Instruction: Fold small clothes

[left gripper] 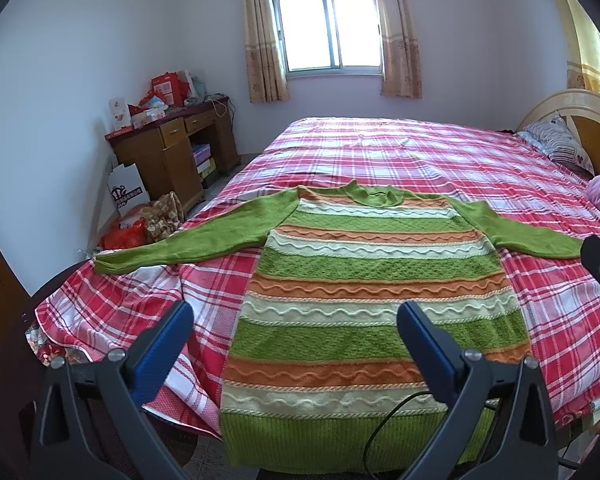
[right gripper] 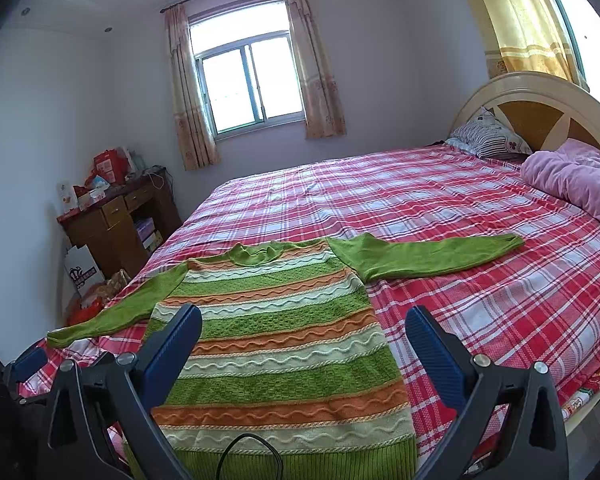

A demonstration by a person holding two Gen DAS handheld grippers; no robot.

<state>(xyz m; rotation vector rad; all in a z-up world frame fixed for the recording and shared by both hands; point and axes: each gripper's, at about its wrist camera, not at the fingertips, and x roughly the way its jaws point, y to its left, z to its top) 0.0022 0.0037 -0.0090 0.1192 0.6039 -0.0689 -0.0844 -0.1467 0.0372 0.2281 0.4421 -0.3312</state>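
Sweater [left gripper: 372, 280] flat below spread claws [left gripper: 296, 324]

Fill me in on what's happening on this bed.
A striped green and orange sweater lies flat on the plaid bedspread, both sleeves spread out to the sides and the hem toward the cameras. A person holds the left gripper and right gripper above the hem end, both open and holding nothing. No fold has been made yet.

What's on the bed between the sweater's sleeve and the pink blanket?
Nothing; only bare plaid bedsheet between sweater sleeve and pink blanket, in the right wrist view.
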